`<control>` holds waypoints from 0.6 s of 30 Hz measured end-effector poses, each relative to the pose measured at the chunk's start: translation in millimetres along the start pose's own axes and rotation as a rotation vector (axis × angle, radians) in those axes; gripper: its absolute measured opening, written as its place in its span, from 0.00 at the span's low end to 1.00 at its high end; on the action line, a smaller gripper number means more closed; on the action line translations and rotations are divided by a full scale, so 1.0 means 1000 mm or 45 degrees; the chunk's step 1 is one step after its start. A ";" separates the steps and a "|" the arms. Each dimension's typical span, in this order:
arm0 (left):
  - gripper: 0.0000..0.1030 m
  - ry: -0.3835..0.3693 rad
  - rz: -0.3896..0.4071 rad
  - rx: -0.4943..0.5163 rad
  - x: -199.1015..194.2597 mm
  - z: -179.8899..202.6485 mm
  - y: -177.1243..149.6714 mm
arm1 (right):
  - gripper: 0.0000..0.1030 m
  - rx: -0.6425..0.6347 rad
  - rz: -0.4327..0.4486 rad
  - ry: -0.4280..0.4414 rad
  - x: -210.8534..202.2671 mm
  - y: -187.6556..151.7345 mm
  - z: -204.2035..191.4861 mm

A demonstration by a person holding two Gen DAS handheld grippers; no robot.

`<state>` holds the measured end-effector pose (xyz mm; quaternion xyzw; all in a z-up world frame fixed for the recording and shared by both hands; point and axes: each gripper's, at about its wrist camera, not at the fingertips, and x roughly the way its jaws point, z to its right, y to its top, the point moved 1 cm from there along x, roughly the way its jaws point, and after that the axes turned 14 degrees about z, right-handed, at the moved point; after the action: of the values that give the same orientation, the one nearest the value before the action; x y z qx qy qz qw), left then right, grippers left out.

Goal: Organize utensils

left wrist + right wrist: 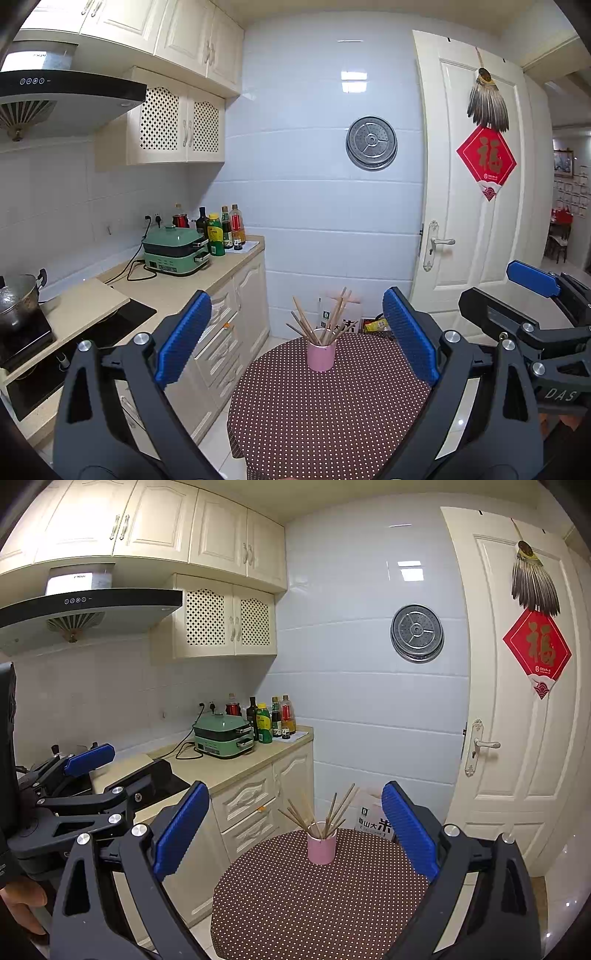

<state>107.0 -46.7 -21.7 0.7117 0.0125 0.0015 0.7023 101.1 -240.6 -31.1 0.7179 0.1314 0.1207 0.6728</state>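
A pink cup (321,355) stands upright near the far edge of a round table with a brown polka-dot cloth (328,413). Several wooden chopsticks (319,321) stand in it, fanned out. My left gripper (295,334) is open and empty, held above the near side of the table, well short of the cup. In the right wrist view the same cup (321,842) and chopsticks (325,810) show, with my right gripper (295,827) open and empty, also short of the cup. Each gripper shows at the edge of the other's view.
A kitchen counter (177,284) runs along the left with a green electric cooker (173,251), bottles (221,230), a cooktop and a pot (18,299). A white door (476,184) is at the right. Bags (375,818) sit on the floor behind the table.
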 end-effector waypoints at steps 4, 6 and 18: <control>0.89 0.002 0.004 0.005 -0.001 0.001 0.001 | 0.88 0.000 0.001 -0.001 0.000 0.001 0.000; 0.89 0.002 0.005 0.004 -0.001 0.001 0.001 | 0.88 0.000 0.001 -0.001 0.000 0.001 0.001; 0.89 0.000 0.009 0.004 -0.003 -0.002 0.003 | 0.89 0.000 0.007 0.004 0.000 0.002 -0.001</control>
<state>103.7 -45.1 -19.0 0.7129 0.0098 0.0040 0.7012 100.7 -239.8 -28.9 0.7181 0.1304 0.1236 0.6724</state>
